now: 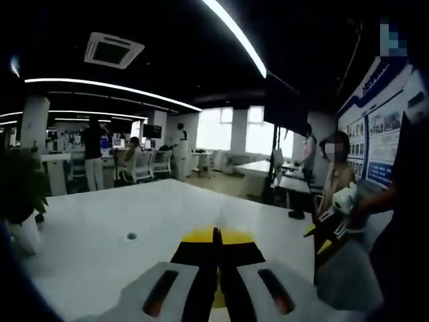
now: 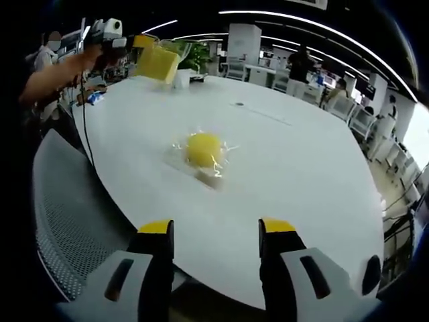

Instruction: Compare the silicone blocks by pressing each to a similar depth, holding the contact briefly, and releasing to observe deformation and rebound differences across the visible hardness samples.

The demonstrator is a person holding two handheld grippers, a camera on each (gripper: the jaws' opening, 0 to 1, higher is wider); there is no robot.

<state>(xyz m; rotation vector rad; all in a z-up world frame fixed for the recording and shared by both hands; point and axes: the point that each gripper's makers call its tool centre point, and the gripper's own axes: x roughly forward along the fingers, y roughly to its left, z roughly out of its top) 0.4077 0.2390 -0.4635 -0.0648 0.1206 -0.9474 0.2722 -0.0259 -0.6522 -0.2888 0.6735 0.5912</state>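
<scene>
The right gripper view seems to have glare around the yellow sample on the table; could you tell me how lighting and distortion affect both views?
Right gripper view: bright glints sparkle on the clear wrap around the yellow block, and the white table bows from fisheye distortion. Left gripper view: dim overall, the ceiling light strips blow out and curve, the windows wash out, and the shut left gripper looks soft.
</scene>
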